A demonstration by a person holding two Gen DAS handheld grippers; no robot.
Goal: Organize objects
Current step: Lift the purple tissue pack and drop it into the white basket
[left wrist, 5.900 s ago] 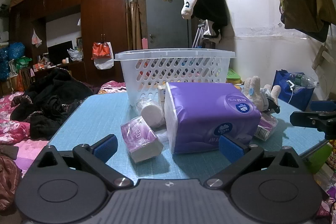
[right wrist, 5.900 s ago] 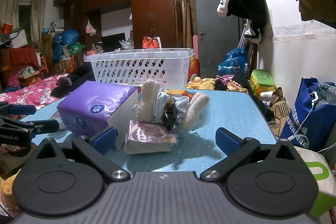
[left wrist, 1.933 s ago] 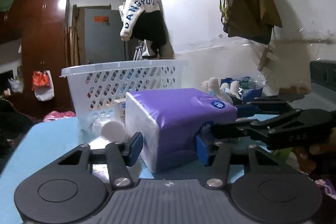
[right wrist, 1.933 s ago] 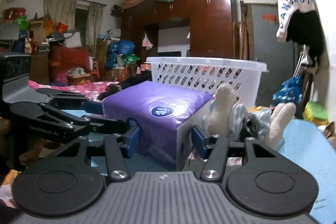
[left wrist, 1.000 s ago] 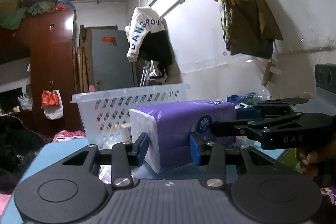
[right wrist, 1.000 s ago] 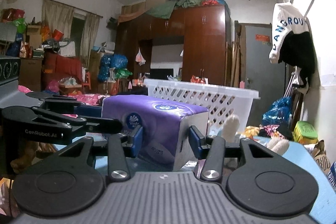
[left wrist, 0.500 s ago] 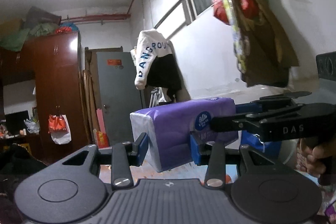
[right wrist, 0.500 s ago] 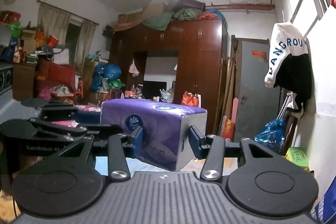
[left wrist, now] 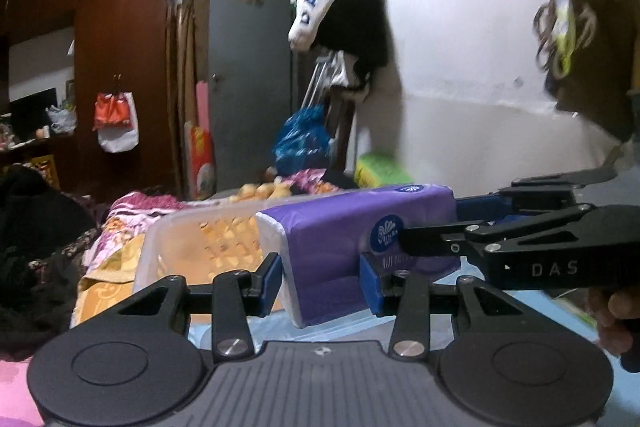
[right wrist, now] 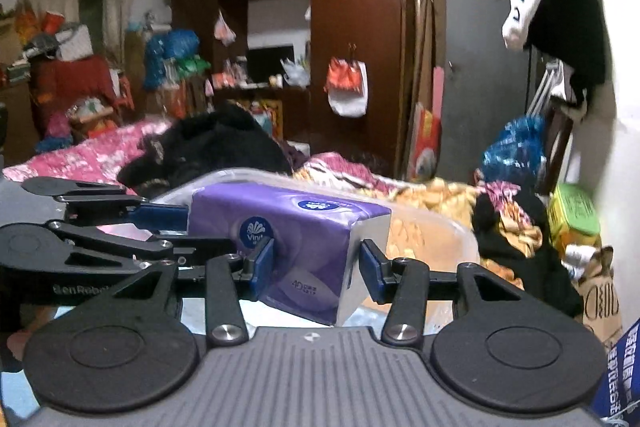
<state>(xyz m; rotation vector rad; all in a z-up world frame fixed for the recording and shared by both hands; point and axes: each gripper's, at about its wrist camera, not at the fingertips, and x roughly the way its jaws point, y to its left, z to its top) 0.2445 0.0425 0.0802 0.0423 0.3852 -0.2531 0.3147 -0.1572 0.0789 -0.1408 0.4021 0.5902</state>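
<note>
Both grippers hold one purple tissue pack (left wrist: 340, 231) in the air, one at each end. My left gripper (left wrist: 322, 281) is shut on its white end. My right gripper (right wrist: 316, 265) is shut on the other end of the pack (right wrist: 288, 227). The white plastic basket (left wrist: 192, 239) lies just below and behind the pack, its rim blurred; it also shows in the right wrist view (right wrist: 440, 231). Each gripper shows in the other's view, the right one (left wrist: 520, 243) at the right, the left one (right wrist: 100, 227) at the left.
A strip of the blue table (left wrist: 552, 311) shows below the grippers. A bed with black clothes (right wrist: 208, 147) and patterned blankets (left wrist: 136, 207) lies beyond. A dark wardrobe (right wrist: 352, 27), a grey door (left wrist: 248, 75) and hanging clothes (left wrist: 340, 7) stand at the back.
Both grippers have carried the tissue pack forward and tipped down, so the basket now shows beneath it. The grip on both ends is unchanged.
</note>
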